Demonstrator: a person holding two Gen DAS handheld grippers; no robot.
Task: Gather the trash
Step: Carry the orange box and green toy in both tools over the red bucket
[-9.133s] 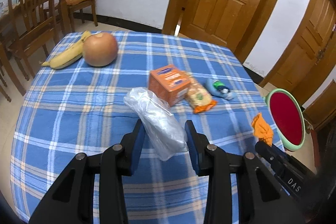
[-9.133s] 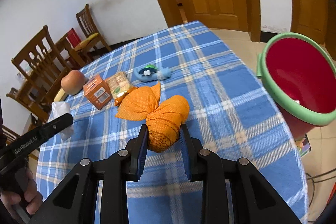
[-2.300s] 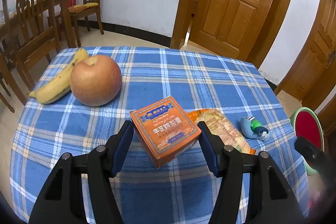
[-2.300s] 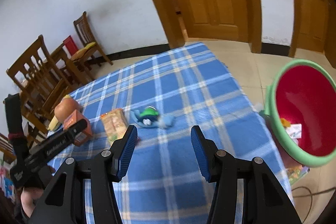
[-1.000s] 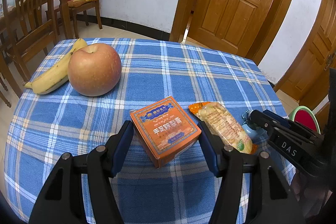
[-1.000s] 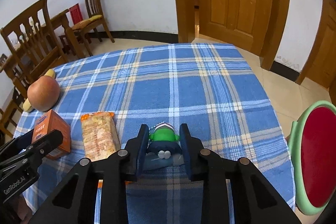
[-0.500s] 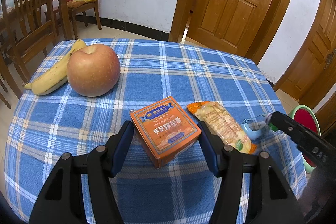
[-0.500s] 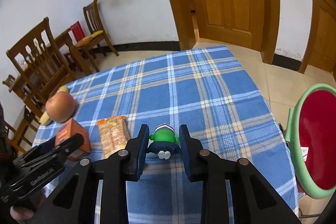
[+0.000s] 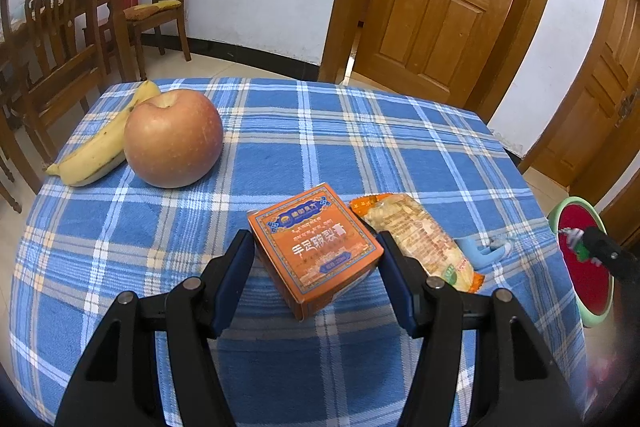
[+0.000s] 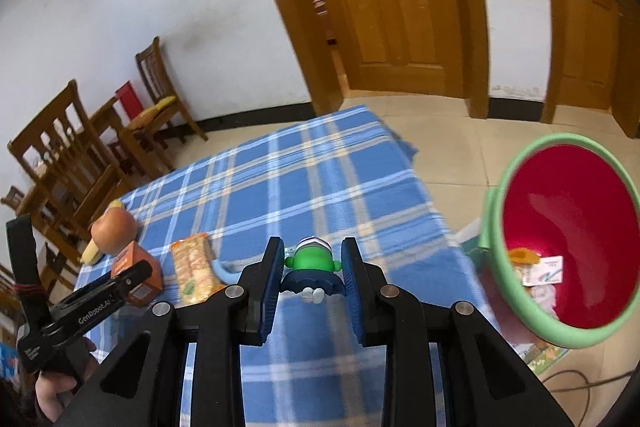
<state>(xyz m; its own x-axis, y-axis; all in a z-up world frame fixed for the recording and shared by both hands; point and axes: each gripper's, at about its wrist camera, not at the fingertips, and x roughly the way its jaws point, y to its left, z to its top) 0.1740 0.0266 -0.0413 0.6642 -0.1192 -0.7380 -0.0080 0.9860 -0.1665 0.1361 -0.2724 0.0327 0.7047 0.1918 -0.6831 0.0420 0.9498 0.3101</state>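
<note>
the green-capped toy [image 10: 312, 265] is clamped between my right gripper [image 10: 312, 267] pads, lifted off the blue plaid table [image 10: 320, 179], near the red bin [image 10: 520, 291] whose contents are half hidden. my left gripper [image 9: 316, 263] brackets the orange box [image 9: 316, 243]; contact is unclear. snack packet [image 9: 416, 239] just beside.

right gripper [image 10: 312, 263] jaws clamped narrow; left gripper [image 9: 316, 259] jaws half-spread.
</note>
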